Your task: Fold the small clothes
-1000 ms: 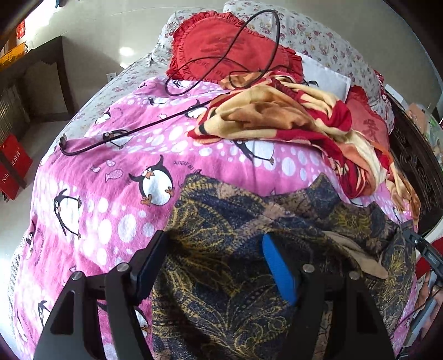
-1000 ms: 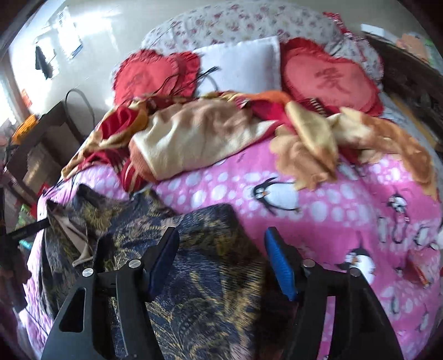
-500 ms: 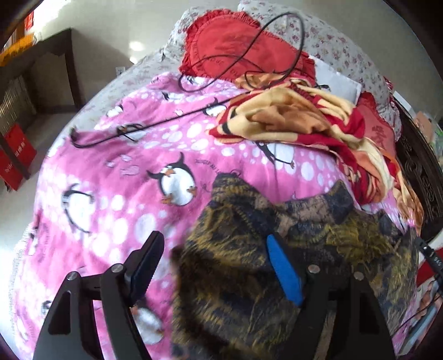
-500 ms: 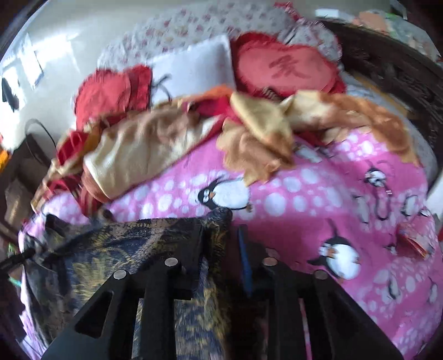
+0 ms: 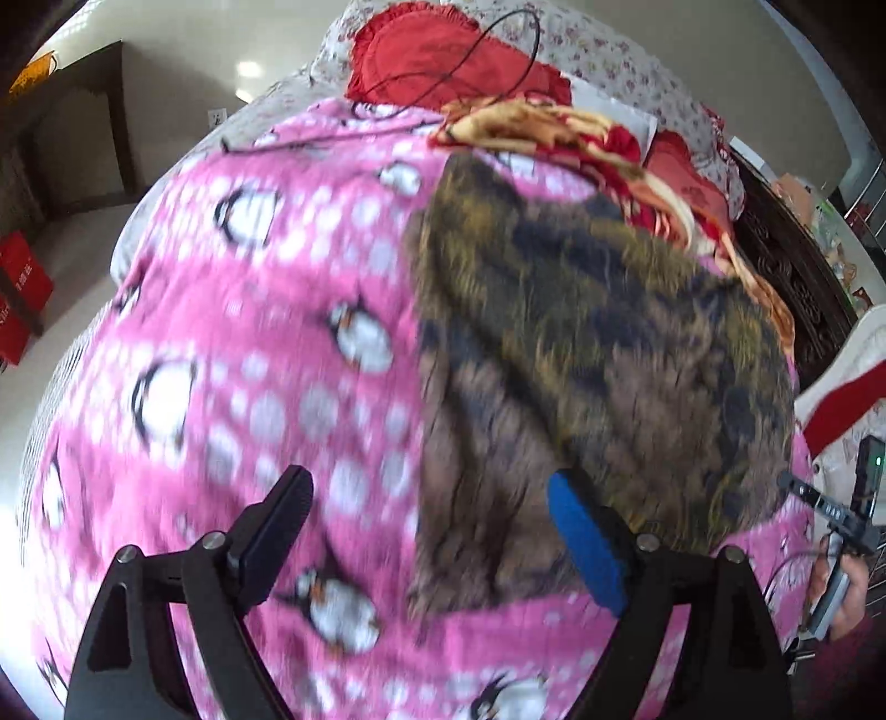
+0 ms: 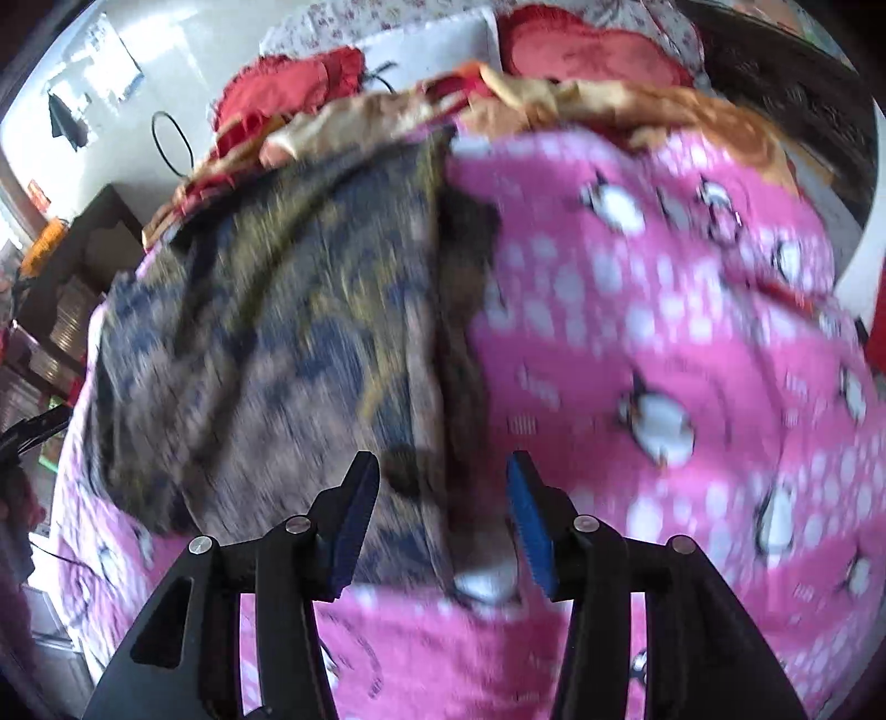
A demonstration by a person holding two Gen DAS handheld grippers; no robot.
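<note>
A dark navy and gold patterned garment (image 5: 581, 343) lies on the pink penguin blanket (image 5: 249, 343), folded over itself with a paler underside toward me. My left gripper (image 5: 429, 515) is open and empty, above the garment's near left edge. In the right wrist view the garment (image 6: 288, 343) lies left of centre. My right gripper (image 6: 440, 498) is open and empty over the garment's near right edge. Both views are blurred by motion.
A red and cream blanket (image 5: 581, 138) is heaped behind the garment. Red ruffled cushions (image 5: 443, 61) and a black cable (image 5: 498, 50) lie at the bed's head. A dark carved bed frame (image 5: 786, 266) runs along the right. A dark table (image 5: 72, 122) stands left.
The right gripper shut on the garment's corner, carried it over, and has now opened and let go. Both grippers have pulled back; the garment now lies folded narrower on the blanket.
</note>
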